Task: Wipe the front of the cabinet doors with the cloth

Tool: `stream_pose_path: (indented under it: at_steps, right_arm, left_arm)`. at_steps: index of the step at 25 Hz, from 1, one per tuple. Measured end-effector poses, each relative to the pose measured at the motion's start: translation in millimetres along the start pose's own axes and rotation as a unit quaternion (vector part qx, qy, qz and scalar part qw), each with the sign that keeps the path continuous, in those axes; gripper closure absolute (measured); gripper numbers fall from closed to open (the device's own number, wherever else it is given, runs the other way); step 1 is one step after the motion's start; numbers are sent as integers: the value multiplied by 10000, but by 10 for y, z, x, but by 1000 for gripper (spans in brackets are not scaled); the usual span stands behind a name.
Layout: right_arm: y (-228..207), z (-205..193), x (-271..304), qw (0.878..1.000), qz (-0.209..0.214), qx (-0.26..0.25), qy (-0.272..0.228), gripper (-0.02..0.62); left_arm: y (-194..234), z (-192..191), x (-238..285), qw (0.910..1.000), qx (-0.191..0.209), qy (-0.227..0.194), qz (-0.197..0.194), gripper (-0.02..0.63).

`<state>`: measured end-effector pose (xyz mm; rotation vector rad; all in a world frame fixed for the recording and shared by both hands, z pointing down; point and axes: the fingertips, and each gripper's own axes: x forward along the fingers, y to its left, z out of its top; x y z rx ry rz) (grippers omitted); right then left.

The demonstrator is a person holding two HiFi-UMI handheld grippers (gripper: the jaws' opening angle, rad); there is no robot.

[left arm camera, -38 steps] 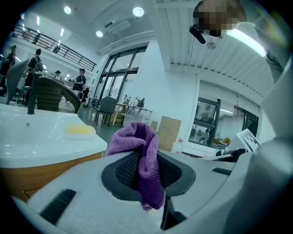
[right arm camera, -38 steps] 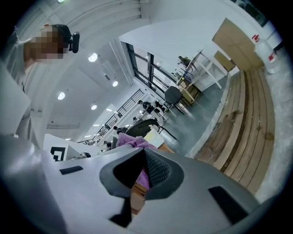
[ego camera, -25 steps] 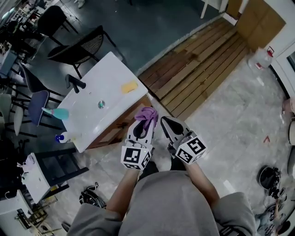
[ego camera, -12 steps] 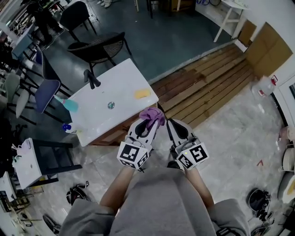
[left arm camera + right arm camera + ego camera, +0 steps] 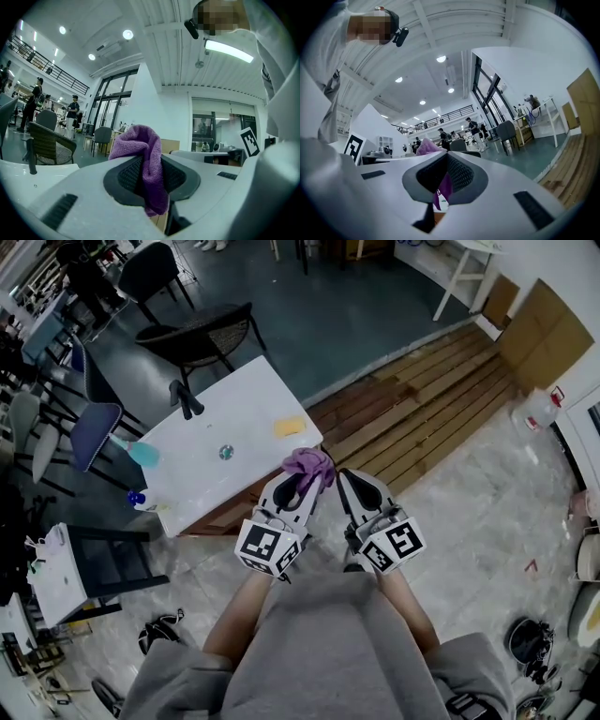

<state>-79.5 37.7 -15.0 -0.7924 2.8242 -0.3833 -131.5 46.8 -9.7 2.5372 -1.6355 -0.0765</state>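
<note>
A purple cloth (image 5: 307, 465) is bunched between the tips of my left gripper (image 5: 302, 480), which is shut on it; in the left gripper view the cloth (image 5: 140, 154) fills the space between the dark pads. My right gripper (image 5: 343, 484) is held just to its right, jaws together and holding nothing. In the right gripper view the cloth (image 5: 424, 146) shows behind the right gripper (image 5: 443, 180). Both hover over the front right corner of a white-topped cabinet (image 5: 202, 479). Its brown wooden door fronts (image 5: 234, 510) are seen steeply from above.
On the cabinet top are a black faucet (image 5: 185, 399), a yellow sponge (image 5: 290, 427) and a teal bottle (image 5: 141, 454). Wooden decking (image 5: 422, 418) lies to the right, black chairs (image 5: 202, 338) behind, and a white stand (image 5: 61, 573) to the left.
The head view has swung, showing more of the room behind the cabinet. Both grippers stay side by side at the cabinet's front corner, and the left still holds the cloth.
</note>
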Motion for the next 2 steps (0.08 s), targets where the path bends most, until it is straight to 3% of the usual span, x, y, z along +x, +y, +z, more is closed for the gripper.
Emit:
stream_pose_path:
  at_steps: [2]
  right_arm:
    - [5,-20,28,10000,-2,59,-27,586]
  left_arm:
    - [16,18,-6,10000,16,-36,-70,525]
